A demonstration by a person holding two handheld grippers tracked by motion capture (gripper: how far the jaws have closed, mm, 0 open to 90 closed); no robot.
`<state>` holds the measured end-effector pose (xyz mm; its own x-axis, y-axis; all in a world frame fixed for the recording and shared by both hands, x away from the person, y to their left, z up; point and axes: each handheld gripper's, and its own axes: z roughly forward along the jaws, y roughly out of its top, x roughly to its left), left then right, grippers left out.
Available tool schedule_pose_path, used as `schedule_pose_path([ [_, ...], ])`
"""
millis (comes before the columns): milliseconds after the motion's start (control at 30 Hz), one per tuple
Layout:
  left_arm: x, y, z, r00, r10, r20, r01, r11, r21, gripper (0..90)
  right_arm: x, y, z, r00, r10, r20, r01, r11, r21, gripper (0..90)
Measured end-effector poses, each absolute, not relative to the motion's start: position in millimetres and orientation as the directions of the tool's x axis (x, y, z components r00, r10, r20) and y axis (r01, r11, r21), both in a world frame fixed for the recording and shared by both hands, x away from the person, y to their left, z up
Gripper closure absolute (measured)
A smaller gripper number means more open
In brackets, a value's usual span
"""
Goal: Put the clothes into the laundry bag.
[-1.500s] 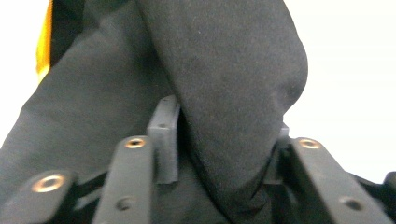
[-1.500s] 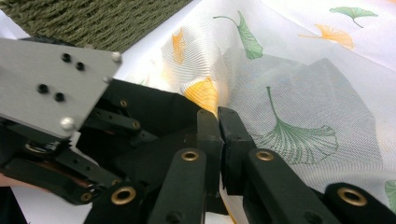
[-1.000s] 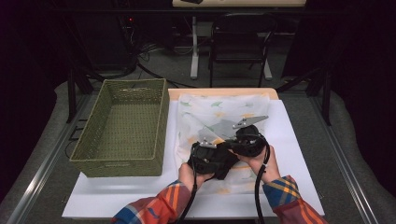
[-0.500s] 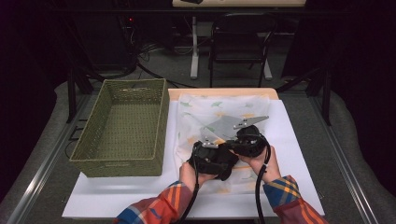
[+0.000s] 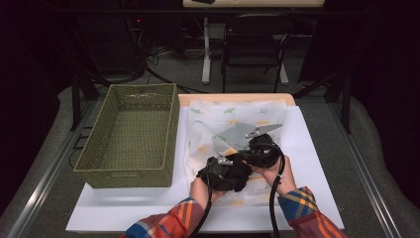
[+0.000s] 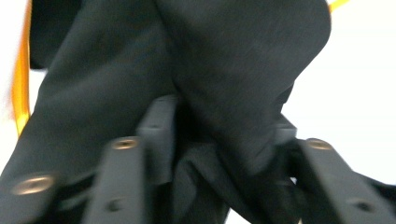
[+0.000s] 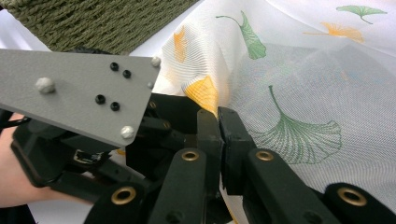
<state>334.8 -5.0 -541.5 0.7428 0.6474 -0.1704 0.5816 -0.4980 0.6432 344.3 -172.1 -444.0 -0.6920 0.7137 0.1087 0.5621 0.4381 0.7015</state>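
Scene: a person at a bench works a dark cloth and a sheer leaf-print cloth with two hand-held grippers.
Black cloth: bunched at the near middle of the bench, on top of the leaf cloth, right of the basket.
Leaf cloth: white, sheer, with green and orange leaves, spread flat on the white sheet from the middle towards the far edge.
Basket: green, woven, at the left, nothing in it.
Left gripper: jaws part-spread with a fold of the black cloth between them; they have just been closing.
Right gripper: jaws pressed together, pinching a fold of the leaf cloth.
Step in hand: likely gathering or separating the cloths.
Doing it well: close the left gripper fully on a thick fold before lifting, keep the right pinch firm, and draw the hands apart slowly so neither cloth slips.
Count: two grippers, two cloths, one basket, one white sheet.
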Motion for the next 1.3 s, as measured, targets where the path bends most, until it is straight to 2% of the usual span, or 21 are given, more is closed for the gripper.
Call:
schedule_pose_path([
  [100, 340, -7, -541, 0.739, 0.646, -0.191, 0.594, -0.492, 0.637, 75.5, 344, -174, -444, -0.693, 0.712, 0.118, 0.564, 0.432, 0.703, 89.0],
  [167, 345, -8, -540, 0.735, 0.648, -0.2, 0.598, -0.481, 0.64, 79.9, 344, -175, -443, -0.692, 0.711, 0.12, 0.564, 0.43, 0.705, 89.0],
  [533, 369, -17, -535, 0.695, 0.691, -0.199, 0.609, -0.418, 0.674, 80.3, 343, -174, -441, -0.695, 0.705, 0.143, 0.565, 0.412, 0.715, 89.2],
  [633, 370, -15, -538, 0.693, 0.692, -0.201, 0.607, -0.411, 0.68, 74.0, 344, -176, -442, -0.69, 0.709, 0.144, 0.569, 0.409, 0.713, 89.1],
  [833, 363, -3, -532, 0.716, 0.67, -0.197, 0.601, -0.447, 0.663, 49.1, 345, -179, -443, -0.683, 0.716, 0.148, 0.578, 0.405, 0.709, 89.1],
  [933, 356, 4, -529, 0.733, 0.657, -0.177, 0.585, -0.476, 0.657, 40.2, 345, -179, -442, -0.684, 0.715, 0.144, 0.576, 0.409, 0.708, 89.1],
  [1067, 347, 11, -530, 0.751, 0.642, -0.156, 0.572, -0.514, 0.639, 36.9, 346, -178, -443, -0.687, 0.713, 0.142, 0.573, 0.411, 0.709, 89.0],
  [1167, 345, 12, -535, 0.748, 0.651, -0.129, 0.572, -0.534, 0.623, 42.7, 346, -177, -443, -0.686, 0.714, 0.142, 0.574, 0.41, 0.709, 89.1],
  [1300, 351, 14, -541, 0.733, 0.666, -0.14, 0.589, -0.517, 0.622, 62.2, 346, -176, -444, -0.686, 0.713, 0.144, 0.577, 0.412, 0.705, 89.1],
])
